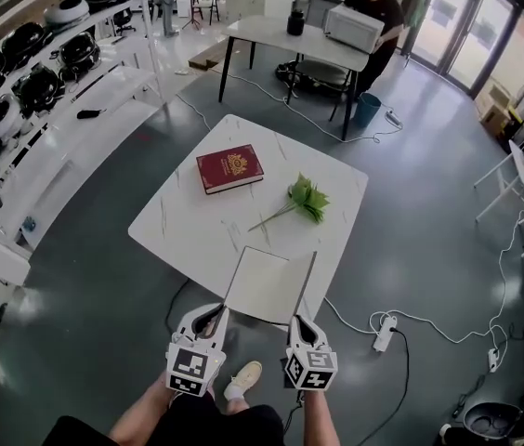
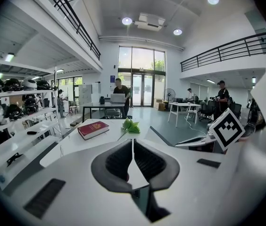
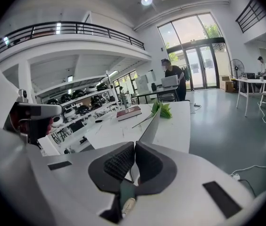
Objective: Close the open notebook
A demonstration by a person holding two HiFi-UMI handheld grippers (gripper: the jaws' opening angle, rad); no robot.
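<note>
Sitting at the near edge of the white table [image 1: 188, 221] is the notebook [image 1: 260, 284]. It is open. Its left side lies flat, with a blank white page facing up. Its right cover [image 1: 307, 277] stands up on its edge, almost straight.

The right gripper [image 1: 296, 321] is at the near end of that cover. Its jaws are pressed together on the cover, and in the right gripper view the thin grey cover runs up and away from between them.

The left gripper [image 1: 216, 311] is just beside the near left corner of the notebook. Its jaws are squeezed together too (I cannot tell if they pinch the page or only touch each other).

Farther back on the table lies a red book [image 1: 229, 168], shut, with gold print on top. To its right is a green sprig [image 1: 305, 199] with a long thin stem that points toward the notebook. The book and the sprig are well apart from the notebook.

Shelves [image 1: 30, 91] with round dark and white things stand at the left.
</note>
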